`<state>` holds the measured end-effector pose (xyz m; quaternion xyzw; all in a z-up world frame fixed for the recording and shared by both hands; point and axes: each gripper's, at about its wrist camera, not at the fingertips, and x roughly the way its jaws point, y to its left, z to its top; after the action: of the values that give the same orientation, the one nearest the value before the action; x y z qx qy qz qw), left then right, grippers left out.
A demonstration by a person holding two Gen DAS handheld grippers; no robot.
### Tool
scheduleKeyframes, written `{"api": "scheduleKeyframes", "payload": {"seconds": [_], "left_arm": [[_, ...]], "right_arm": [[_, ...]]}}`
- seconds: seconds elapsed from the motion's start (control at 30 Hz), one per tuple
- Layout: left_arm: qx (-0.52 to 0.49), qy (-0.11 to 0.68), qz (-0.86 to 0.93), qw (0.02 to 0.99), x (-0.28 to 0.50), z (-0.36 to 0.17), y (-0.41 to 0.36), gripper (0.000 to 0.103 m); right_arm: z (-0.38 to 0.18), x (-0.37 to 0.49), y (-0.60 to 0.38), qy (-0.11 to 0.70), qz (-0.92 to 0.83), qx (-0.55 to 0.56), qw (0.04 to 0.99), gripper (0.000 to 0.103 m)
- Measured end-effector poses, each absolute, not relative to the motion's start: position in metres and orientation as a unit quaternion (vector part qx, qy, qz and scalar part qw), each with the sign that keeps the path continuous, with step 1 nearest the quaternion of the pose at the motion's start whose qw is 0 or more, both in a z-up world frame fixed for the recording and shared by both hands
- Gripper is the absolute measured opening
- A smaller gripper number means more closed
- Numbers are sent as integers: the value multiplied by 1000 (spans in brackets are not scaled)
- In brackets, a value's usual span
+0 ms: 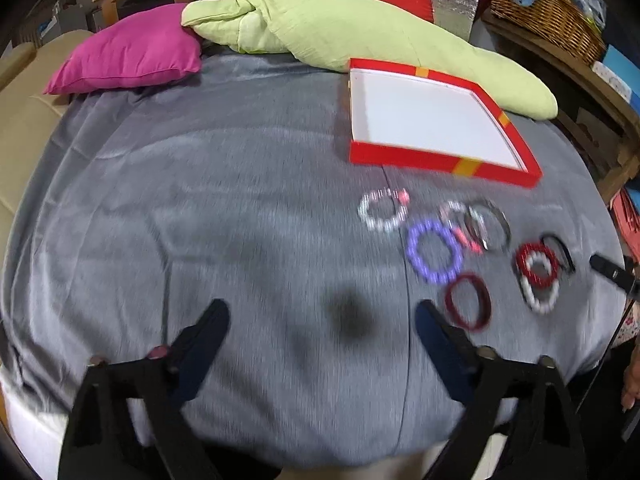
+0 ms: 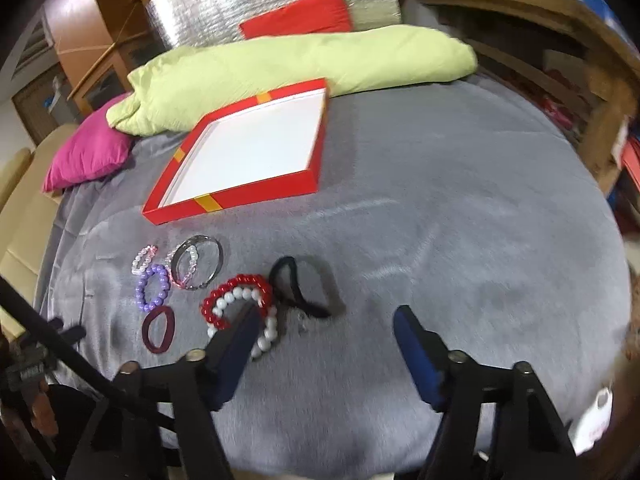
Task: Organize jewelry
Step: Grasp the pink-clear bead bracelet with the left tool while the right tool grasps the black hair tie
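Left to right: left gripper (image 1: 322, 316), fingers apart over bare grey blanket (image 1: 200, 208); purple bead bracelet (image 2: 152, 287); red bead bracelet (image 2: 236, 300) and white bead bracelet (image 2: 256, 328) beside the empty right gripper (image 2: 326, 320), fingers apart. Beads appear light, slippery; pinch across the strand. Red tray (image 2: 240, 200) behind.

A: Your right gripper (image 2: 326, 322) hangs over the grey blanket (image 2: 460, 200), jaws apart, nothing between them.

B: What lies by your left finger (image 2: 236, 344)?

A: Its tip overlaps the white bead bracelet (image 2: 266, 334), which touches the red bead bracelet (image 2: 236, 292). Just beyond it sits the black hair tie (image 2: 296, 288).

B: And further out?

A: Left of that finger you see the maroon hair tie (image 2: 159, 329) and purple bead bracelet (image 2: 152, 286). Well ahead stands the red box (image 2: 248, 194), open.
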<state>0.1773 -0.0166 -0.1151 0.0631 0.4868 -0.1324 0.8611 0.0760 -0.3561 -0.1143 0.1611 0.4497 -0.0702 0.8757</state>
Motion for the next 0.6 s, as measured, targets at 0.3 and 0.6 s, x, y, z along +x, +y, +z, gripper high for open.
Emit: {"api": "scheduleKeyframes", "payload": {"seconds": [0.3,0.6], "left_arm": [[1,512,-173,841,244,-140,-23,48],[27,512,-211,832,269,-151,-58,32]], "right_arm": [[-146,117,-362,487,-35,216,845,15],[-138,110,-387,449,-60,254,855,6]]}}
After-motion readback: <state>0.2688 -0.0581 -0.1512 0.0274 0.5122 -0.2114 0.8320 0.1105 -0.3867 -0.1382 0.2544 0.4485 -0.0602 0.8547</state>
